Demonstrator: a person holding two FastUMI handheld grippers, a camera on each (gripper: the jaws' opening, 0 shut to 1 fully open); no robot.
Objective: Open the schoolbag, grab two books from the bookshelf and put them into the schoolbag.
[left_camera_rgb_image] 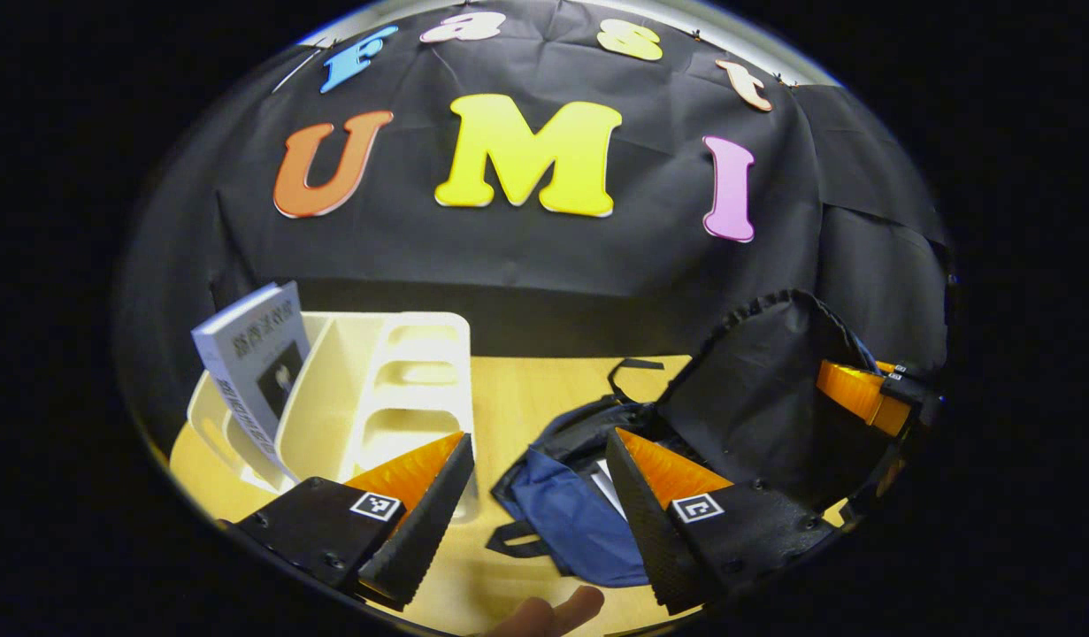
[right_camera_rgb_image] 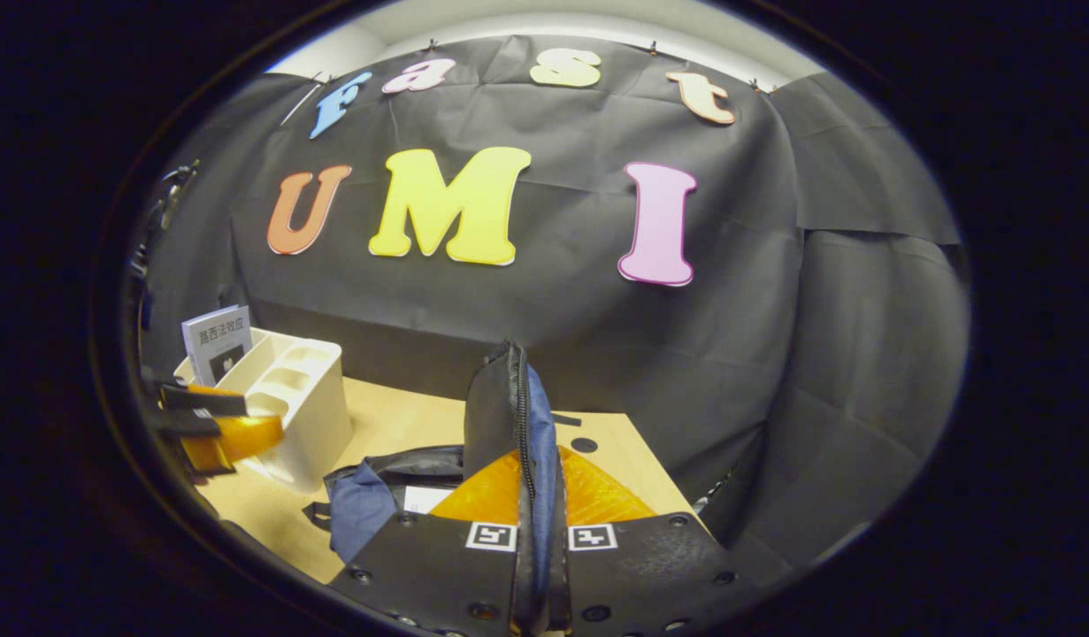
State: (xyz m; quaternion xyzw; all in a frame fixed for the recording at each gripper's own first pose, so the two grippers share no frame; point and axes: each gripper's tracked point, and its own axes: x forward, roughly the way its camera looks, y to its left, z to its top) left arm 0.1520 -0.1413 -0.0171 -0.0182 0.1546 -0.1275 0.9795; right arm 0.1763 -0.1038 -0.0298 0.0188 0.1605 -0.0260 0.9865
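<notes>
White book [left_camera_rgb_image: 254,358] upright in bookshelf [left_camera_rgb_image: 402,389], leaning left.

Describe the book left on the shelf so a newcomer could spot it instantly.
Start at the wooden table and find the cream bookshelf, beside the open schoolbag. The book leans in its outermost slot, with a pale cover and a dark picture on the front. It is the one thing standing in that rack.

Left gripper view: low over the table [left_camera_rgb_image: 544,389], facing the back wall.
Right gripper view: close behind the schoolbag flap [right_camera_rgb_image: 509,416].
Shared: bookshelf [left_camera_rgb_image: 402,389], schoolbag.
</notes>
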